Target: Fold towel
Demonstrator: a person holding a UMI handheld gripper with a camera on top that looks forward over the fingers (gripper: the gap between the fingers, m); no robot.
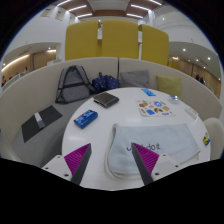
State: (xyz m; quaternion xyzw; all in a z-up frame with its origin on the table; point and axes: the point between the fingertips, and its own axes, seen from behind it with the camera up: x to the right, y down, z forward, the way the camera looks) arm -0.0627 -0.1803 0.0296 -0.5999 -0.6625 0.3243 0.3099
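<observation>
The white towel (148, 148) lies spread flat on the round white surface (120, 110), just ahead of the gripper (111, 163) and a little to its right, with its near left corner close to the right finger. The fingers (78, 157) stand open and hold nothing. For a clean fold, I would bring them low onto one near corner, pinch only the top layer, and carry it straight across to the far edge, well clear of the blue box (84, 119) and black case (105, 99) further left.

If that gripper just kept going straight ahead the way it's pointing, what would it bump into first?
Most likely the white towel on the round table, lying just ahead of the open gripper. Depth is hard to judge here.
</observation>
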